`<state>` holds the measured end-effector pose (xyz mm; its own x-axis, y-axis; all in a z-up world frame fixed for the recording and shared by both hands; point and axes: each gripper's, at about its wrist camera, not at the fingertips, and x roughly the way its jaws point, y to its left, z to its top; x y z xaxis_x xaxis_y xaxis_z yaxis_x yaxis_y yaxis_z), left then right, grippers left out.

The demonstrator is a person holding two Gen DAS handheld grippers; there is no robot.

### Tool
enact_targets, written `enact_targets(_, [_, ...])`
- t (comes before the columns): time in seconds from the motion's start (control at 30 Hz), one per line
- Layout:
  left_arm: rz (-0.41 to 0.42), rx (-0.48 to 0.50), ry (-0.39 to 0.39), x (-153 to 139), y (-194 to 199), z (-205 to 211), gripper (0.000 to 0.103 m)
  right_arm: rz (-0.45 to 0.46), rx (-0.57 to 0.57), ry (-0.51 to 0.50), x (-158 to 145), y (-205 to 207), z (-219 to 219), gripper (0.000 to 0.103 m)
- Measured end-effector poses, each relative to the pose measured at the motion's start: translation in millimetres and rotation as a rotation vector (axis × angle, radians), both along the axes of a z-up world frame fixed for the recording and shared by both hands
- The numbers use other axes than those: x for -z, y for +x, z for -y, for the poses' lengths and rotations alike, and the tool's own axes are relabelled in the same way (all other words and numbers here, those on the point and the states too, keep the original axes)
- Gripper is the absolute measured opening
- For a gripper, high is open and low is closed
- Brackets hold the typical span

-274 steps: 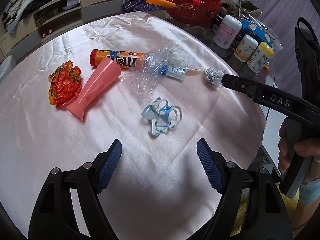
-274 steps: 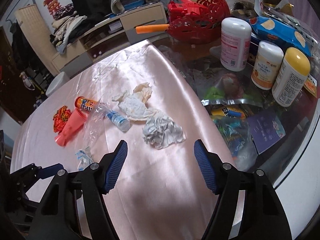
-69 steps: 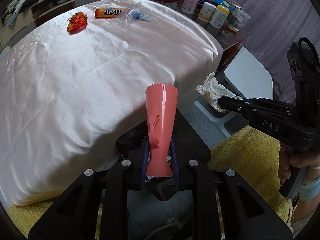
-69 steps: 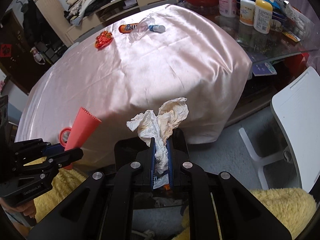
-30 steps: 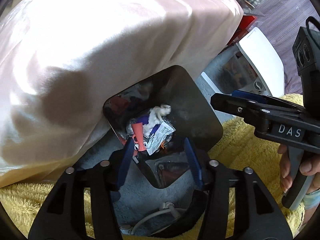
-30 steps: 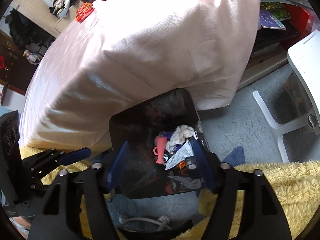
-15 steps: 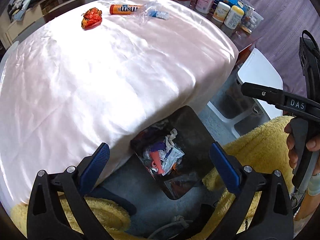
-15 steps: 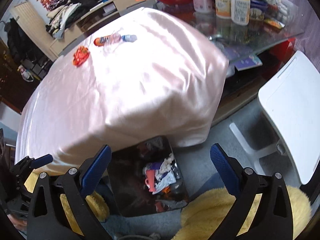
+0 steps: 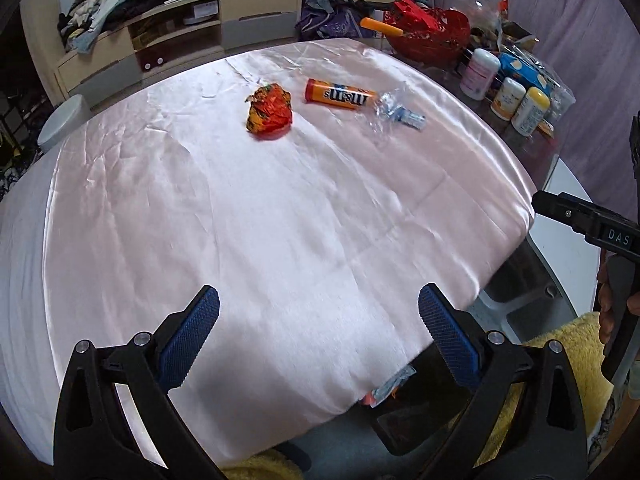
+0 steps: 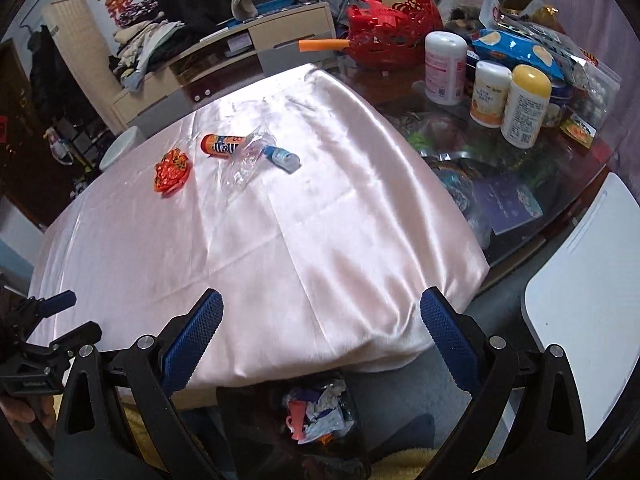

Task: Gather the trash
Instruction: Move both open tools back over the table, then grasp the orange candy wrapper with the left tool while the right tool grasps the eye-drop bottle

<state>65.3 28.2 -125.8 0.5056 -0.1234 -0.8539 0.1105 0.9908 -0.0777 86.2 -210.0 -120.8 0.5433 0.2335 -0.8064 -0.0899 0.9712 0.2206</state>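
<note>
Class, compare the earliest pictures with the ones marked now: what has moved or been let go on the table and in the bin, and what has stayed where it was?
The pink cone and crumpled tissues have left the tablecloth and lie in the bin. Both the left gripper and right gripper, jaws just opened, are empty. The orange wrapper, candy tube and clear plastic bottle stayed put.

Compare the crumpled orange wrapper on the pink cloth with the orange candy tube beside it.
The crumpled orange wrapper is a squashed, irregular wad; the orange candy tube is a smooth, straight cylinder lying on its side. The wrapper lies alone on the cloth, while the tube's far end meets a clear plastic bag. The tube bears large printed letters; the wrapper's print is unreadable. Both rest uncollected on the pink cloth.
</note>
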Motion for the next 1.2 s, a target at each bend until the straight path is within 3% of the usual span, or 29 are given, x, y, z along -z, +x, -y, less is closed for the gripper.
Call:
enact_targets(0.13, [-0.001,-0.019,-0.017,0.7,27.2,-8.0,0.095,-0.009,-0.013,0.059,8.0,25.4,-3.6,0.099])
enact_targets(0.23, [-0.008,-0.027,-0.012,5.5,50.0,-10.3,0.094,-0.01,-0.021,0.049,14.4,44.2,-8.6,0.097])
enact_targets(0.3, [-0.01,-0.024,-0.008,7.6,65.7,-12.6,0.094,0.0,-0.039,0.037,16.0,56.1,-12.6,0.089])
enact_targets(0.53, [-0.018,-0.058,0.001,18.2,128.1,-22.3,0.078,0.007,-0.107,-0.015,28.5,99.8,-28.9,0.062])
enact_targets(0.73, [-0.029,-0.085,0.004,28.7,166.1,-30.2,0.077,-0.014,-0.14,-0.045,46.5,129.3,-40.3,0.057])
enact_targets(1.0, [-0.056,-0.076,-0.007,44.4,201.4,-29.0,0.077,0.027,-0.189,-0.083,47.5,150.6,-55.8,0.056])
enact_targets(1.17, [-0.072,-0.066,-0.021,52.1,214.0,-26.3,0.066,0.035,-0.207,-0.091,47.5,157.5,-66.1,0.044])
enact_targets(1.2, [-0.066,-0.066,-0.018,52.1,215.2,-25.6,0.065,0.037,-0.208,-0.096,47.3,158.1,-66.9,0.037])
